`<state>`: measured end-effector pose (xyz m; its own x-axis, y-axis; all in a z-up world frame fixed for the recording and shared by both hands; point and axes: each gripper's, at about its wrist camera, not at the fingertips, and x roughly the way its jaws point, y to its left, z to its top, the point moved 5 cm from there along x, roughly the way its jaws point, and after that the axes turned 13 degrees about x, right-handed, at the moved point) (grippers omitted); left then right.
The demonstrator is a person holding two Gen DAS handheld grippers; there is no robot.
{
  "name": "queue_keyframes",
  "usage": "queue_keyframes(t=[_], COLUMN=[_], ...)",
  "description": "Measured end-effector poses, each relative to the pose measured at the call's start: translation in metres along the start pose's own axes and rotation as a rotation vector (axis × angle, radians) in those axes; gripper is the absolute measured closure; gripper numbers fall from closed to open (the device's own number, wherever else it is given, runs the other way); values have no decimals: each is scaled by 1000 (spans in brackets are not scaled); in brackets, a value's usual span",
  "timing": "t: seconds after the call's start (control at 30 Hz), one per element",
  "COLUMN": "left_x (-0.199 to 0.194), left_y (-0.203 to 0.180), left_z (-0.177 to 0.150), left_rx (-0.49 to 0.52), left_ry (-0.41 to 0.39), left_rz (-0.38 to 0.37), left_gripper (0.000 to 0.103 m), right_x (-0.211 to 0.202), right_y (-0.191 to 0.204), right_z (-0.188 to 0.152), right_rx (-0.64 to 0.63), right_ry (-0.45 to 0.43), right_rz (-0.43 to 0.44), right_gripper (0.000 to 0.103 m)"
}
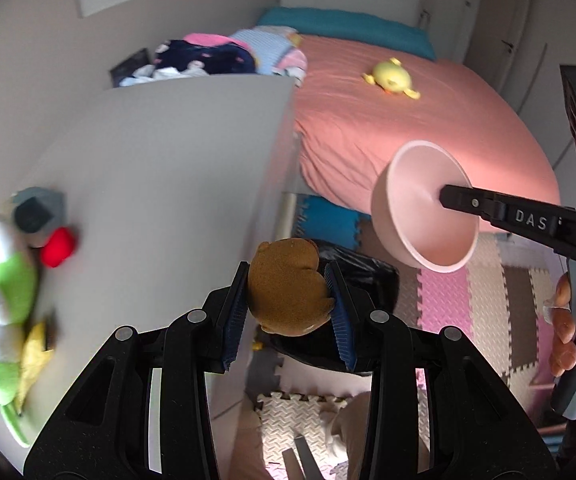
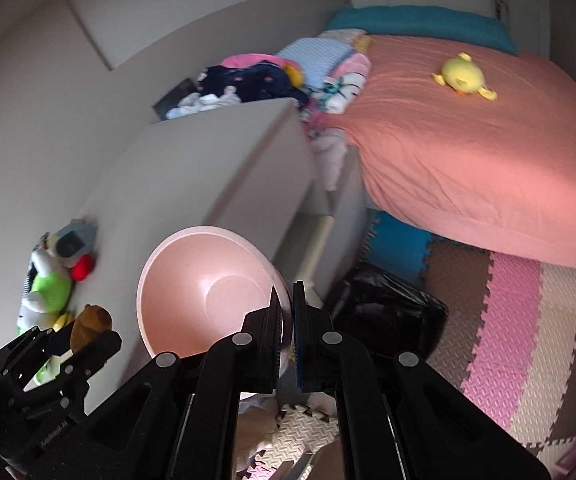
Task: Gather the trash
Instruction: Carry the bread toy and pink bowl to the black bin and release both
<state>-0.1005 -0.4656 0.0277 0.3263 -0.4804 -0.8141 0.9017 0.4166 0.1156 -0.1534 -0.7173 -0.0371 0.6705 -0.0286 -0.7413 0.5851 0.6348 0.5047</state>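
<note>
My left gripper [image 1: 288,304] is shut on a brown bun-like piece of food [image 1: 285,288] and holds it in the air at the edge of the white dresser top [image 1: 175,152], above a black trash bag [image 1: 362,268] on the floor. The piece also shows in the right wrist view [image 2: 89,322], in the left gripper [image 2: 83,336]. My right gripper [image 2: 286,332] is shut on the rim of an empty pink bowl [image 2: 207,288], tilted. In the left wrist view the bowl [image 1: 424,208] hangs to the right, above the bag. The bag also shows in the right wrist view [image 2: 392,312].
Plush toys [image 1: 3,288] and a red ball [image 1: 59,247] lie on the dresser's left side. A bed with a salmon sheet [image 1: 408,128] carries a yellow plush [image 1: 392,78] and a clothes pile [image 1: 215,56]. Coloured foam mats [image 2: 520,320] cover the floor.
</note>
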Motion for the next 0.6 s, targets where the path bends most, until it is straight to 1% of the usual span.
queue_keyframes(t=[0.13, 0.23, 0.27, 0.3, 0.33, 0.37, 0.4, 0.43, 0.6], left_x=[30, 50, 57, 63, 67, 68, 71, 72, 79], left_y=[-26, -39, -44, -47, -49, -50, -50, -51, -45], left_z=[4, 6, 6, 6, 6, 6, 5, 4, 1], left_rx=[27, 37, 44, 51, 54, 60, 71, 76, 43], left_ry=[48, 80, 98, 123, 134, 116, 113, 116, 131], left_rz=[-44, -72, -86, -90, -74, -44, -21, -17, -61], left_gripper=[65, 65, 55, 17, 6, 6, 6, 6, 6], right_x=[10, 21, 23, 24, 25, 23, 21, 17, 17], right_y=[-33, -48, -51, -54, -59, -64, -68, -69, -68], right_z=[0, 1, 1, 0, 2, 3, 6, 8, 8], right_rx=[36, 57, 64, 74, 99, 119, 139, 138, 102], right_ry=[19, 34, 36, 42, 41, 34, 7, -17, -22], right_rz=[-39, -64, -68, -67, -75, -88, -100, -101, -120], right_gripper=[97, 97, 88, 56, 33, 9, 9, 9, 10])
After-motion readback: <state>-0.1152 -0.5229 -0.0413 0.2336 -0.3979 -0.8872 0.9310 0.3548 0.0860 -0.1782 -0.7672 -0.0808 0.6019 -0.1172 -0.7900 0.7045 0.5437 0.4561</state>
